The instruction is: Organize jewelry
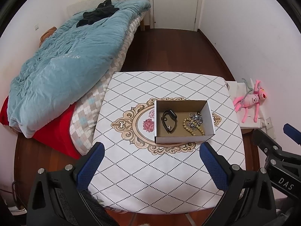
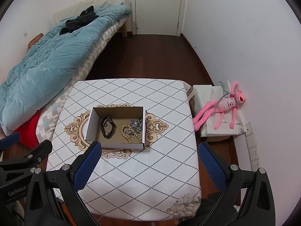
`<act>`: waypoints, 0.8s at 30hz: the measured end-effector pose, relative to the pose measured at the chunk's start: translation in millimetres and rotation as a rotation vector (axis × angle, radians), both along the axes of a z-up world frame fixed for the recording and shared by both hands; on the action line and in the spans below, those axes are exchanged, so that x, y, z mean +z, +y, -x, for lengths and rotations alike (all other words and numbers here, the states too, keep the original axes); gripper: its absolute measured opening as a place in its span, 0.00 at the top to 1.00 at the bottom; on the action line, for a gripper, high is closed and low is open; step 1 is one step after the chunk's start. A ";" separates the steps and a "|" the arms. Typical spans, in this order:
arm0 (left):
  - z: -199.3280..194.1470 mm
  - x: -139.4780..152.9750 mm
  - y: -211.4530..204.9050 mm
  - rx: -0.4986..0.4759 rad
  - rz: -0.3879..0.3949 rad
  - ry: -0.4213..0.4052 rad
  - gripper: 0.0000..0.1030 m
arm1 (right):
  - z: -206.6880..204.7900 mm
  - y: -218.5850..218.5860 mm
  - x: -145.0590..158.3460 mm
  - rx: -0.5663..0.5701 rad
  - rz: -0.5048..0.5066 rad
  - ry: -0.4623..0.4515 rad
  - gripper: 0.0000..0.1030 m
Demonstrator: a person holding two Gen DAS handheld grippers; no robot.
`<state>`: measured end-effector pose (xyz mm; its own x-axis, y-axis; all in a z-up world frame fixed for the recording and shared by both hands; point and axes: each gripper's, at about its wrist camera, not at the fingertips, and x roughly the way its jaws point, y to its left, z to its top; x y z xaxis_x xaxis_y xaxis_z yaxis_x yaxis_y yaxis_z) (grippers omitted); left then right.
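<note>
My left gripper (image 1: 150, 162) hangs w/ its blue-padded fingers (image 1: 90, 165) spread wide apart, nothing between them, over the near part of the table; my right gripper (image 2: 149, 162) is the same, jaws wide, holding nothing, also above the near edge. Each one shows in the other's cam: right gripper at the far right of the left view, left gripper at the far left of the right view, both off the table sides. Ahead of both sits the small cardboard box (image 1: 183, 138), open top, white outside, brown inside, resting on the tablecloth (image 1: 150, 173), partly over its ornate oval flower motif. Inside the box, left half: a dark watch/band (image 1: 169, 120) lying curled w/ its strap looped. Right half: a beige bead bracelet (image 1: 193, 129) toward the near wall, and a silvery crystal-type chain piece (image 1: 196, 118) bunched just behind and touching it; can't tell exactly what kind of piece that is. Right cam shows the same layout: box (image 2: 112, 145), watch (image 2: 107, 126), beads (image 2: 129, 134), silver piece (image 2: 135, 124). Beyond the table, left side, a bed w/ a teal quilt (image 1: 62, 66), black clothing (image 1: 97, 14) piled on it near the far end, and a red blanket (image 1: 50, 133) underneath. To the right, by the wall, a pink plush toy (image 2: 223, 105) lies on a white cloth-covered stand. White door (image 2: 158, 7) at the back, shut.
</note>
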<state>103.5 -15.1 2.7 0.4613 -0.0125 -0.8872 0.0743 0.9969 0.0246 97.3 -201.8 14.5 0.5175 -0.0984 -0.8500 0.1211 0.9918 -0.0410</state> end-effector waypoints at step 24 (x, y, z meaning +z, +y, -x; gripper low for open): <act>4.0 -0.6 3.9 0.005 -0.004 -0.004 0.00 | 1.6 -0.9 0.0 0.008 0.003 0.007 0.00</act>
